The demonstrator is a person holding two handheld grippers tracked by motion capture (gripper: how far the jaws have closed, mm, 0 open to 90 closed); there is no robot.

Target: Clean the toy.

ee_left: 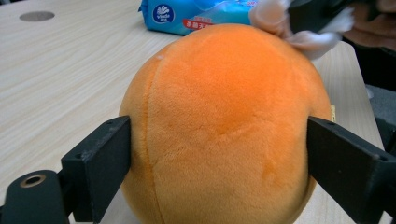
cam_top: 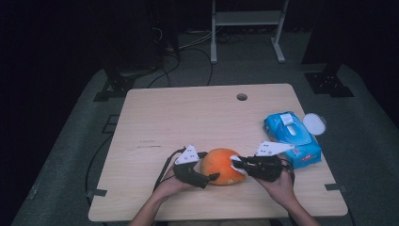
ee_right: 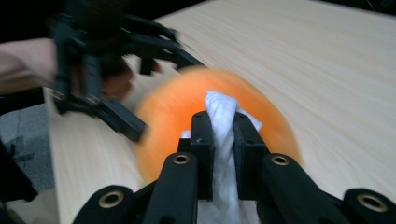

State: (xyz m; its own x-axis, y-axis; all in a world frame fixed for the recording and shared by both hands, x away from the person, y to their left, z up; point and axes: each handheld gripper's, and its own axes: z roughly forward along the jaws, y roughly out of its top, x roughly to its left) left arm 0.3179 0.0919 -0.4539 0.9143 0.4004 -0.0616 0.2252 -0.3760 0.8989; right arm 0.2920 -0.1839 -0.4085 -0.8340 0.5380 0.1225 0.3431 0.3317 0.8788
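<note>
Looking at this from the near edge of the table (cam_top: 155,113): both hands are right up front, with the orange plush ball (cam_top: 222,166) sitting between the grippers. The left gripper (cam_top: 212,178) has its jaws spread wide around the ball, one on each flank. In the left gripper view they sit right at the fuzz (ee_left: 224,126), but I can't tell if they actually press in. The right gripper (cam_top: 237,165) is clamped tight on a white wipe (ee_right: 223,135) and has it against the ball's top-right side, so it looks like a wipe-down job.

Handling guess: the ball seems light and squishy, with fuzzy fabric that shouldn't slip. I'd grab it across the middle at the widest part, gently, since it'll just dent if you squeeze hard. It may roll if only poked from one side.

Further back on the right there's a blue pack of wet wipes (cam_top: 292,139). The logo has a shell-like mark with lettering too small for me to read for sure, plus a red strip of characters I can't make out. A white round lid (cam_top: 314,123) sits just past it.
</note>
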